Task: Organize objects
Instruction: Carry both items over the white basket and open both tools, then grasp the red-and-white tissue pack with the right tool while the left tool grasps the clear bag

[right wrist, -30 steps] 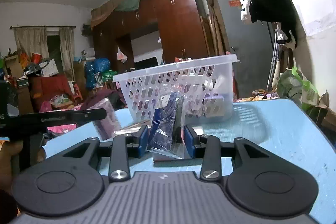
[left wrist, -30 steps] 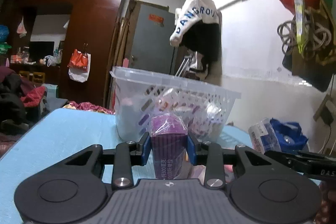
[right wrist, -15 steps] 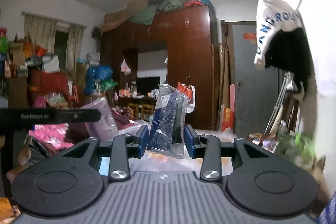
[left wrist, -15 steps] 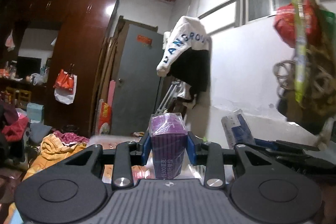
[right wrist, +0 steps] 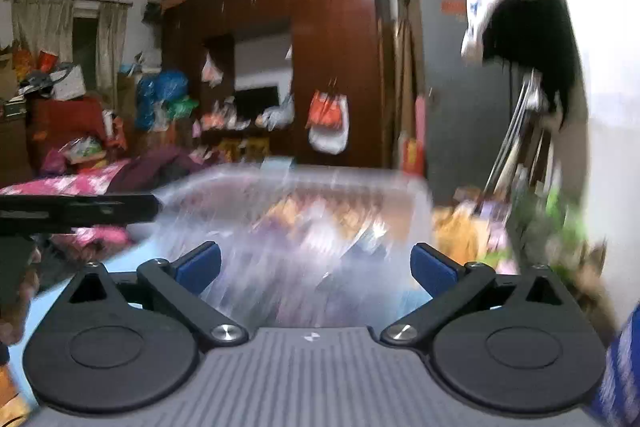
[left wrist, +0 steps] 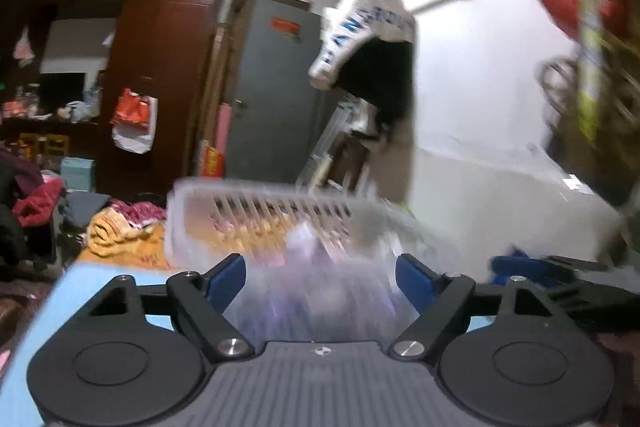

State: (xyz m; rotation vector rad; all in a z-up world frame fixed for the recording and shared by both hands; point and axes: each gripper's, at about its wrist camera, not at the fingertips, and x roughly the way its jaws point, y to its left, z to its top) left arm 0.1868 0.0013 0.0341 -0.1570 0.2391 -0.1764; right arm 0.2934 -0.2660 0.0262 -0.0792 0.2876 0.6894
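Clear plastic basket sits on the blue table just ahead of both grippers, left gripper and right gripper opening with blurred packets dropping free, which may bounce off the rim and miss.

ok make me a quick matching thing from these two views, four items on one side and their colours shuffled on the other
Things:
1. table top
2. basket
3. wardrobe
4. finger pads of the left gripper, seen at

Colours:
a. dark reddish brown
b. light blue
c. deep blue
d. clear, whitish plastic

Pairs: 1-b, 2-d, 3-a, 4-c
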